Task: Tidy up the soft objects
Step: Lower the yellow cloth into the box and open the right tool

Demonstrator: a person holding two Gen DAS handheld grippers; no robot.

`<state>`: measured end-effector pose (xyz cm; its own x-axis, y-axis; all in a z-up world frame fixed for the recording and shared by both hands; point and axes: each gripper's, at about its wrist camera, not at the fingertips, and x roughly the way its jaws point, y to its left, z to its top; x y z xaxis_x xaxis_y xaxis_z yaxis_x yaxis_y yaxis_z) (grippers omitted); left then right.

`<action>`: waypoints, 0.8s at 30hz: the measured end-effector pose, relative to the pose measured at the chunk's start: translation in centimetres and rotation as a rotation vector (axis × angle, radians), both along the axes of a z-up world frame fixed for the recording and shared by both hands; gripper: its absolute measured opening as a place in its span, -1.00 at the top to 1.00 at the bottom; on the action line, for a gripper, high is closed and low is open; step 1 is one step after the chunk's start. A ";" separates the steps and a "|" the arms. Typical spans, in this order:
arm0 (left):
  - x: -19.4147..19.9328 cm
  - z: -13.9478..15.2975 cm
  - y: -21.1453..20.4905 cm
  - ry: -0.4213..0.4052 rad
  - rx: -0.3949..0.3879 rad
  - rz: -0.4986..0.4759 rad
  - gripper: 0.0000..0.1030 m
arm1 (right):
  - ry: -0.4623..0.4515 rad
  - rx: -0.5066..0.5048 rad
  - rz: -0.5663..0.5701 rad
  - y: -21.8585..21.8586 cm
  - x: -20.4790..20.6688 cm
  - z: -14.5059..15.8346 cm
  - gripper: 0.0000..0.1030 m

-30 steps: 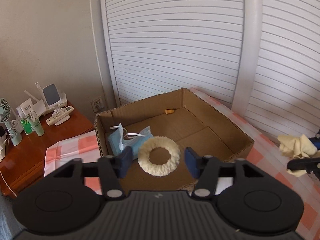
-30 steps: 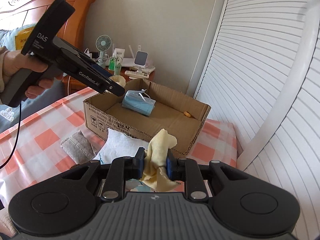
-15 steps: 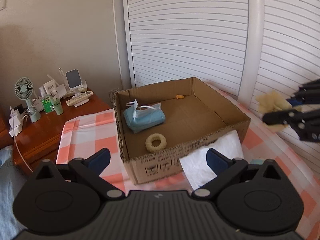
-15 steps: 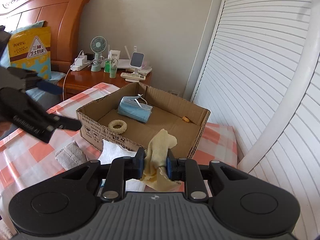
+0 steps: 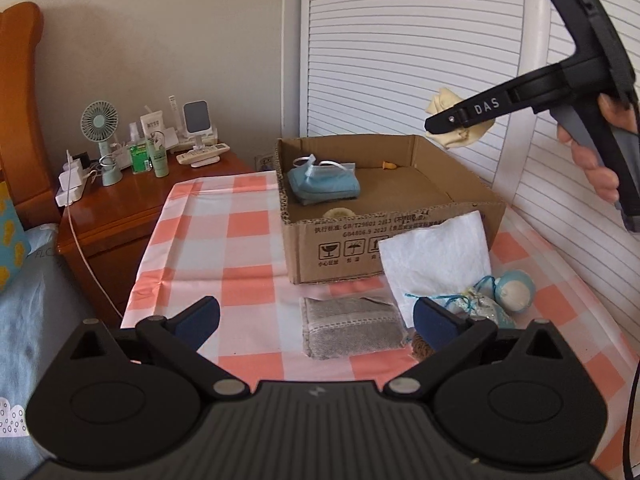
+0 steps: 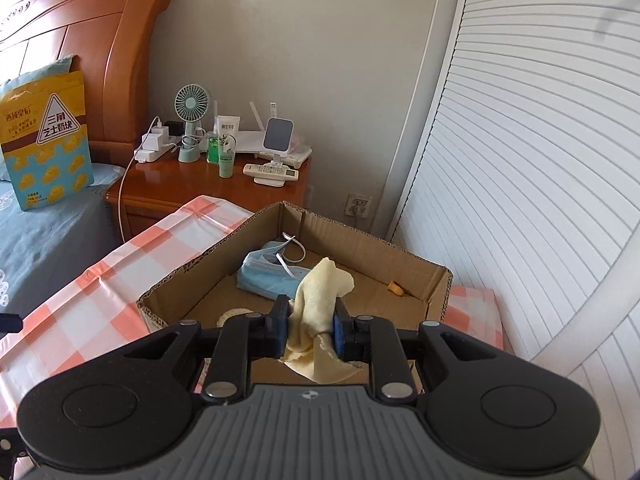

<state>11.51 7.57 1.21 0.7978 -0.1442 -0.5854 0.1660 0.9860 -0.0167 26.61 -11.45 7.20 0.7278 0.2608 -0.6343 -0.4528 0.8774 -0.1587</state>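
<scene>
A pale yellow cloth (image 6: 320, 312) sits between blue-padded black fingers (image 6: 280, 328). The brown cardboard box (image 5: 400, 236) holds a light blue mask (image 5: 324, 186) and a cream ring (image 5: 338, 213), possibly fuzzy. The counter's cloth (image 5: 224, 248) is checked coral and white. A grey pad (image 5: 352, 332) and a white sheet (image 5: 436, 256) lie there.

The cardboard box (image 5: 384, 236) ahead of the left gripper (image 5: 316, 320) was matt brown corrugated board, its cut rim rough. Pinched between the right gripper's (image 6: 308, 330) smooth blue pads, the pale yellow cloth (image 6: 316, 316) looked soft and crumpled. Just ahead of the left gripper's tips lay a grey felt-like pad (image 5: 352, 330), coarse and matt, and a white fibrous sheet (image 5: 436, 256) leaned on the box. The checked tablecloth (image 5: 224, 256) shone like plastic film. To the left, the nightstand (image 5: 116, 208) was glossy varnished wood.
</scene>
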 end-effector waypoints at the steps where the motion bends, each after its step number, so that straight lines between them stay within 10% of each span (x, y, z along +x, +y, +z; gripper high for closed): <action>1: -0.1 -0.1 0.4 -0.005 -0.002 0.013 -0.99 | 0.011 0.001 -0.004 0.4 0.9 -0.2 0.52; 10: 0.5 -1.5 2.1 0.032 -0.017 0.079 -0.99 | 0.048 -0.031 -0.096 1.7 8.2 -1.9 0.45; 15: 0.8 -2.1 1.8 0.046 0.003 0.074 -0.99 | 0.036 -0.021 -0.159 1.1 9.8 -2.1 -0.89; 24: 0.3 -1.9 1.4 0.044 -0.001 0.061 -0.99 | 0.057 -0.028 -0.165 0.4 6.2 -1.4 -0.94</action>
